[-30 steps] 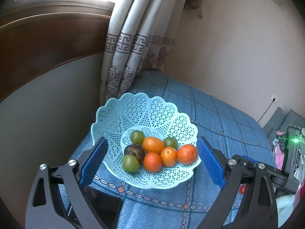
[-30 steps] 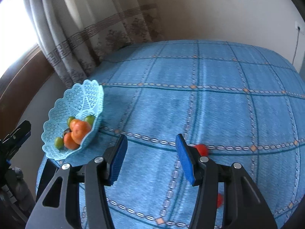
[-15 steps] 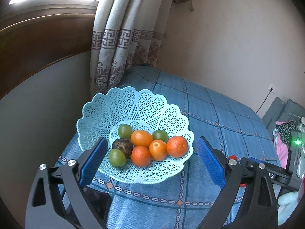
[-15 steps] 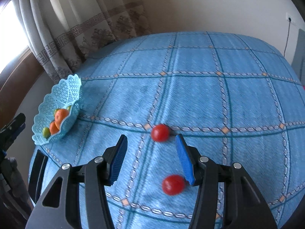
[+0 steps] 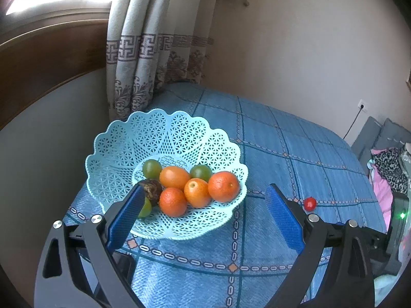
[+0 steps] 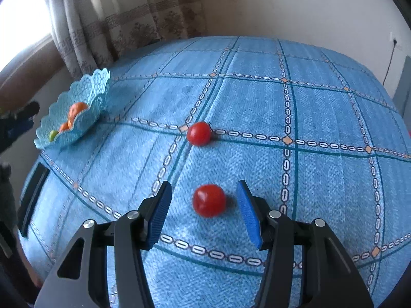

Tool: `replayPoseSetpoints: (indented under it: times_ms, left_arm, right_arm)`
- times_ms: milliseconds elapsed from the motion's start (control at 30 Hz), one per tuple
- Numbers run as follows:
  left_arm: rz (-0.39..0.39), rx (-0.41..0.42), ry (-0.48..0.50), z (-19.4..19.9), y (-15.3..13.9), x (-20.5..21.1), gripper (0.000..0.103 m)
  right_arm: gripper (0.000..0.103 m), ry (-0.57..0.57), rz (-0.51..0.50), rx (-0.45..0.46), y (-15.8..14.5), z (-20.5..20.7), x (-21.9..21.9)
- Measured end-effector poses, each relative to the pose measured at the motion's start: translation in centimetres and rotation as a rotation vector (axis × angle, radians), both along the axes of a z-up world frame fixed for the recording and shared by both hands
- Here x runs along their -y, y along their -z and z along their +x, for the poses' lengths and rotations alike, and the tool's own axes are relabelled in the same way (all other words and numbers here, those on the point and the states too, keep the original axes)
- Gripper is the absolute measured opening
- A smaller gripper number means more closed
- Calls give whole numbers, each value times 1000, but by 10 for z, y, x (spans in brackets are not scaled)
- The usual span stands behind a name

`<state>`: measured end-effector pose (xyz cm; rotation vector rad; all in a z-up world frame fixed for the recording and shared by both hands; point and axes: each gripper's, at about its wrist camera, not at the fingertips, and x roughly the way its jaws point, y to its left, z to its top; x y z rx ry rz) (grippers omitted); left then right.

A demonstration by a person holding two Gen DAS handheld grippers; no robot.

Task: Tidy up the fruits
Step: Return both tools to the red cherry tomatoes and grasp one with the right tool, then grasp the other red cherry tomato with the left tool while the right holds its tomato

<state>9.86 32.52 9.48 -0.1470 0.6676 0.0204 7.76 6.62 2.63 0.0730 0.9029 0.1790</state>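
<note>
While our right gripper (image 6: pixel 203 210) stands wide open, a red tomato (image 6: pixel 209 200) lies on the blue cloth (image 6: pixel 321 107) between its pads, touching neither. A second tomato (image 6: pixel 199 133) sits farther ahead. Our left gripper (image 5: pixel 205 213), also wide, frames the fruit basket (image 5: pixel 164 133).

Daylight pours in through a window (image 5: pixel 51 7) at the corner, beside patterned beige curtains (image 5: pixel 143 59) and dark wood panelling (image 5: pixel 46 59). Plain cream walls (image 5: pixel 295 46) surround a blue checked cloth (image 6: pixel 257 97), and a wall socket (image 5: pixel 362 105) trails a dark cable.

Lying on the blue checked bedspread (image 6: pixel 321 107): lattice basket (image 6: pixel 77 118), two red tomatoes (image 6: pixel 199 133) (image 6: pixel 209 200), well apart from it.
</note>
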Motion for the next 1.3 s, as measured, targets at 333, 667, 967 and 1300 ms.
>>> replayPoseSetpoints:
  times_ms: [333, 667, 967, 1300]
  left_arm:
    - [37, -26, 38, 5, 11, 21, 96]
    - [57, -62, 54, 13, 27, 41, 96]
    - [153, -64, 142, 15, 33, 89, 96]
    - [234, -73, 252, 28, 49, 147, 96]
  right_arm:
    - [41, -2, -23, -4, 13, 1, 2]
    - [28, -27, -20, 17, 14, -4, 1]
    - [28, -6, 36, 33, 8, -14, 29]
    - [28, 33, 79, 63, -1, -23, 63]
